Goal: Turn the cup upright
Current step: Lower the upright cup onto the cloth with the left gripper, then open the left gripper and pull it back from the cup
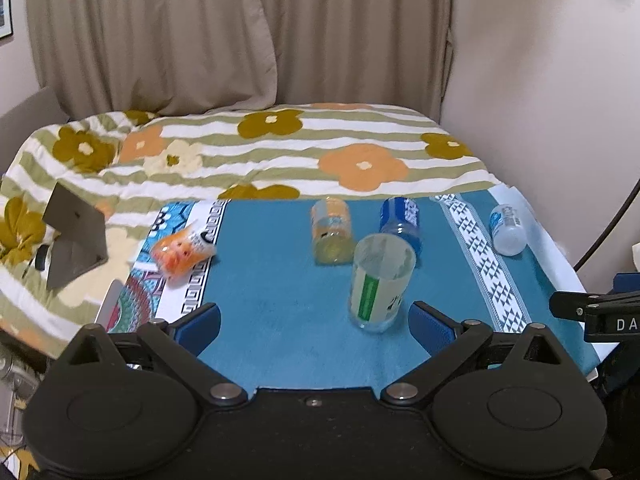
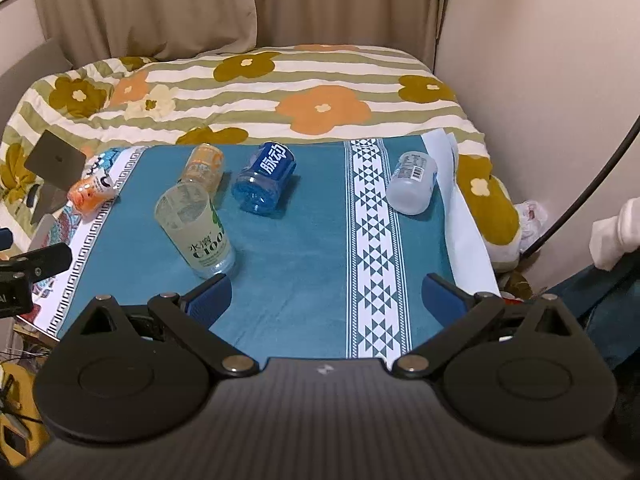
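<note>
Several cut-bottle cups rest on a blue cloth [image 1: 280,300] [image 2: 304,248]. A pale cup with a green label [image 1: 380,284] [image 2: 196,228] stands upright, mouth up. An orange-labelled cup [image 1: 332,230] [image 2: 202,168], a blue cup [image 1: 400,220] [image 2: 264,178], a white cup [image 1: 507,230] [image 2: 412,188] and a small orange cup [image 1: 182,254] [image 2: 90,192] lie on their sides. My left gripper [image 1: 314,324] is open and empty, just left of and in front of the pale cup. My right gripper [image 2: 326,296] is open and empty, right of that cup.
The cloth lies on a bed with a striped flowered quilt [image 1: 280,148] [image 2: 280,88]. A grey folded stand [image 1: 74,236] [image 2: 52,168] sits on the left. Curtains and a wall [image 1: 540,80] close the back and right. The right gripper's body [image 1: 592,312] shows at the left view's right edge.
</note>
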Demonstrator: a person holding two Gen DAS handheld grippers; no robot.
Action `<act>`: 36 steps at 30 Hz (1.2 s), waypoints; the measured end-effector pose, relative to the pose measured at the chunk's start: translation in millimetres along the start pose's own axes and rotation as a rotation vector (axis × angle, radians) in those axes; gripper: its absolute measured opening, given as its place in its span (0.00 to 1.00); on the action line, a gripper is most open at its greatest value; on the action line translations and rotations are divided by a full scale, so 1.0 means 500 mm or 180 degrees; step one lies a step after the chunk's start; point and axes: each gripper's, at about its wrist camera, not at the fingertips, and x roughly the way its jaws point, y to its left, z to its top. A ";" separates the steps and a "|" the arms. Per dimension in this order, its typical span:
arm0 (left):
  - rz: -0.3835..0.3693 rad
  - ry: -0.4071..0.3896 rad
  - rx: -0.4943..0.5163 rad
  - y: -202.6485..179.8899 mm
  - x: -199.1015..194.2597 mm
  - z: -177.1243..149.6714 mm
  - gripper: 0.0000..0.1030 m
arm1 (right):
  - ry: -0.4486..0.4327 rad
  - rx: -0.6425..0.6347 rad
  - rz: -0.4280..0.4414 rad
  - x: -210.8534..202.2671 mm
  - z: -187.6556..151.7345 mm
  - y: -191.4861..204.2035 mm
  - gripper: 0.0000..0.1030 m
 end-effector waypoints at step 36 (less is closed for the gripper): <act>0.0114 -0.0140 0.0202 0.000 -0.028 -0.017 0.99 | -0.0032 0.0042 -0.0007 -0.004 -0.018 0.023 1.00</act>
